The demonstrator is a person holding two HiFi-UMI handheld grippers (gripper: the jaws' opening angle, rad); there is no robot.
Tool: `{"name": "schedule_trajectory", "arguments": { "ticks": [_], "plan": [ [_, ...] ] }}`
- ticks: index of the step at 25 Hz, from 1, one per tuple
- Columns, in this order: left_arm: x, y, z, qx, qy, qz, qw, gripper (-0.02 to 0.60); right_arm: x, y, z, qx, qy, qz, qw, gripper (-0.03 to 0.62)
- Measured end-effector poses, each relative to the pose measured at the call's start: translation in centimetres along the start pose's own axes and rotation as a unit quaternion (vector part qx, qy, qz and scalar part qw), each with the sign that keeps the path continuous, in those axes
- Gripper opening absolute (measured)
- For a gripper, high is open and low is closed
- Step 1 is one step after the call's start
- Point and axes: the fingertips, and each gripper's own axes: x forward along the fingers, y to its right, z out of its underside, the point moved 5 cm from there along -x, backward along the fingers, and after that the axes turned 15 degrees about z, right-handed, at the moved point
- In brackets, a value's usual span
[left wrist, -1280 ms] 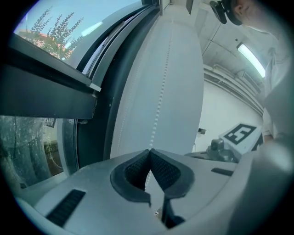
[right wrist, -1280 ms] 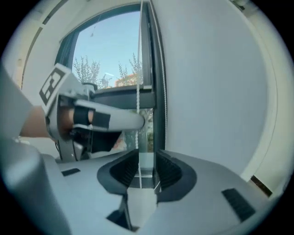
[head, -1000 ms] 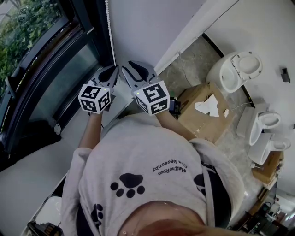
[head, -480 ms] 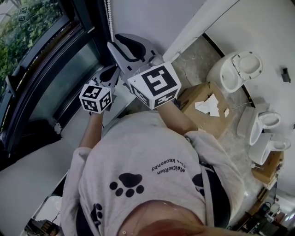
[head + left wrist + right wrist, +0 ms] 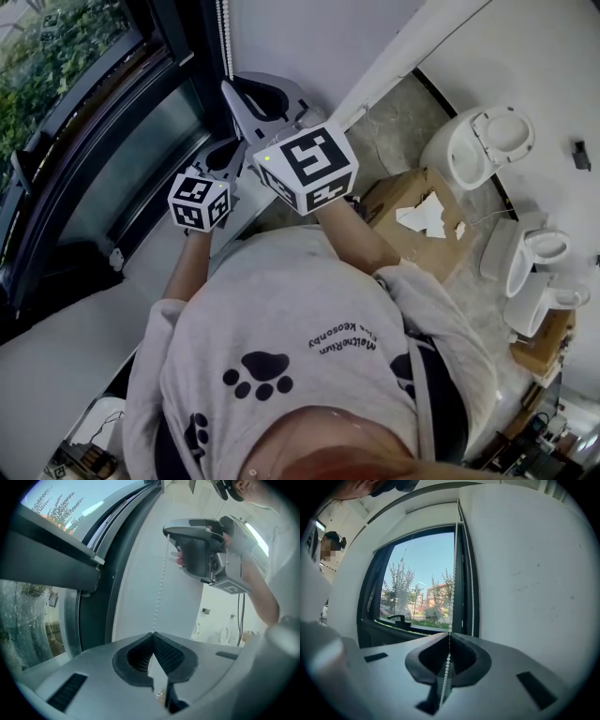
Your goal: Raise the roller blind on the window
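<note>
A white bead chain [image 5: 222,37] hangs beside the dark window frame [image 5: 178,56], against the white wall. My right gripper [image 5: 236,90] is raised high and is shut on the bead chain [image 5: 453,573], which runs up from between its jaws [image 5: 449,635] toward the top of the window. My left gripper [image 5: 228,148] sits lower and is shut on the same bead chain [image 5: 161,583]. In the left gripper view the chain runs taut from the right gripper [image 5: 169,535] above down into the closed tips of the left gripper [image 5: 152,634]. The window glass [image 5: 422,583] shows trees and sky.
A window handle [image 5: 397,618] sits on the lower frame. Behind the person, on the floor, stand a cardboard box [image 5: 417,225] and several white toilets [image 5: 478,141]. A pale sill [image 5: 66,347] runs under the window.
My right gripper rose from beside the left one to higher on the chain and closed on it. The left gripper stayed low, shut, shifting only slightly.
</note>
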Motion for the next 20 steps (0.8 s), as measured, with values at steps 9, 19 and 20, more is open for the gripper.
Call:
{"name": "schedule_trajectory", "arguments": {
  "ticks": [9,19,20],
  "plan": [
    [0.0,-0.7,5.9,-0.051,-0.025,-0.008,0.9984,0.009,-0.3,-0.6,5.9,-0.009,-0.042,0.015,0.999,0.009],
    [0.0,-0.7,9.5,-0.066,-0.059,-0.015,0.9960,0.009,-0.6,-0.8,9.6,-0.001,-0.070,0.019,0.997,0.009],
    [-0.1,-0.7,9.8,-0.067,-0.061,-0.017,0.9957,0.009,-0.7,-0.8,10.0,-0.001,-0.071,0.019,0.997,0.009]
  ]
}}
